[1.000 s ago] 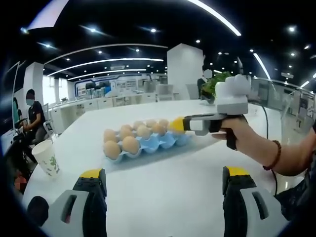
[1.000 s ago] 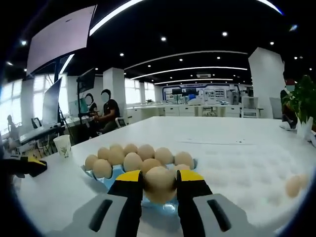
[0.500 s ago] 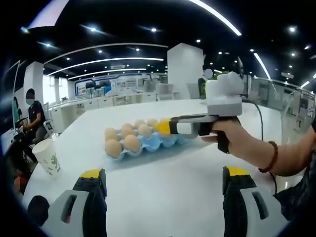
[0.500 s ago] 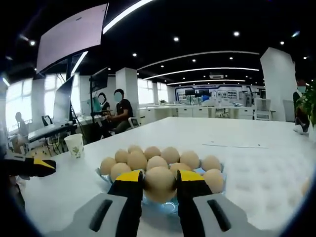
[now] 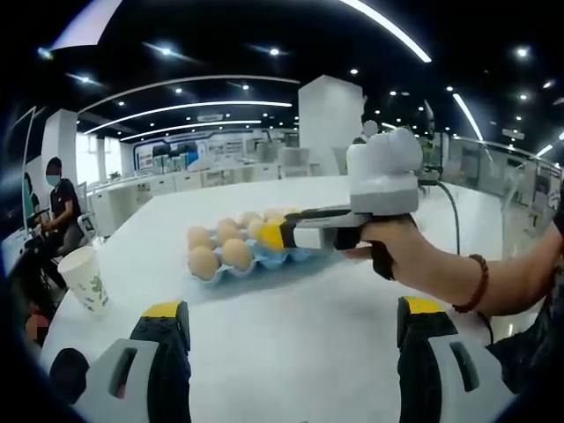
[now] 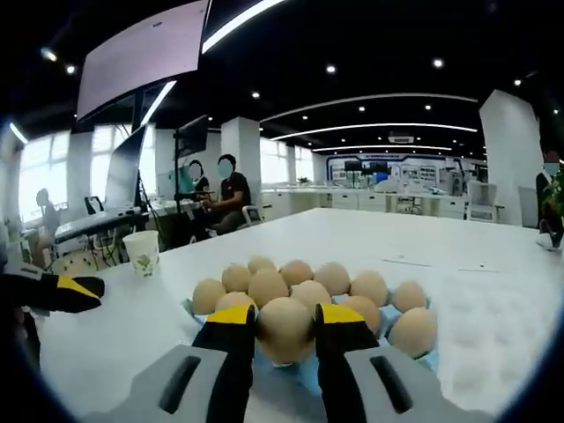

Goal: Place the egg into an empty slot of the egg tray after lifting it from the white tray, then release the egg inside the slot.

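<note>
Moved since the earlier frames, left gripper view: the right gripper point(image 5: 270, 235), held in a hand point(image 5: 392, 249), has travelled leftward across the picture and now reaches over the blue egg tray point(image 5: 256, 257). Its yellow tips hide whatever sits between them, so its grip cannot be read in this view. Eggs visible in the tray: about six, the rest covered by the gripper. The left gripper point(image 5: 293, 328): jaws set wide apart at the bottom edge, nothing between them, bare white table point(image 5: 291, 335) beneath. One paper cup point(image 5: 86, 280) stands near the table's left edge. One seated person point(image 5: 60, 207) at far left, partly cut off.

Right gripper view: the tray point(image 6: 307, 374) has drawn closer and now sits directly under the right gripper point(image 6: 284, 326). Jaws closed against one egg point(image 6: 284, 327), held above the tray's near edge; the slot below is hidden by egg and jaws. Eggs seated in the tray: ten countable. The left gripper's yellow tip point(image 6: 66, 290) enters at the left margin, cut off. One cup point(image 6: 141, 254) beyond it. Two people point(image 6: 222, 194) seated at a distant desk, indistinct.
</note>
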